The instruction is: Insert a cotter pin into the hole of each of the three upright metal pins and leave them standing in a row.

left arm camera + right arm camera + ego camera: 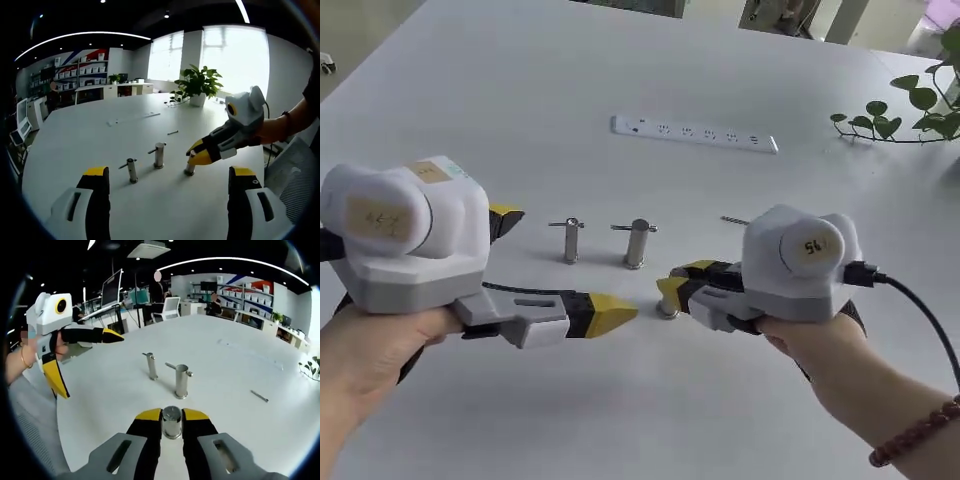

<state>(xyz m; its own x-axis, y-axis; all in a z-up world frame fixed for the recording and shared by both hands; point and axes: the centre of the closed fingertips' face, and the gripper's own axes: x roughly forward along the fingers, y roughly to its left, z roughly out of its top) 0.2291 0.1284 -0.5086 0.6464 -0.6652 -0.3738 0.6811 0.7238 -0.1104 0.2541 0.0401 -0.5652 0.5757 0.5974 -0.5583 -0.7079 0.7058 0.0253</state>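
Two upright metal pins (571,242) (636,244) stand side by side on the white table (520,90), each with a cotter pin through its top. A third metal pin (171,421) stands to their right, its base (667,310) at the table. My right gripper (171,415) is shut on this third pin, also seen from the left gripper view (189,170). My left gripper (577,262) hovers wide open in front of the left pin, with nothing between its jaws. A loose cotter pin (734,220) lies behind the right gripper (670,285).
A white power strip (695,133) lies farther back on the table. A potted plant (920,105) trails over the far right corner. Shelves, chairs and people are in the room beyond.
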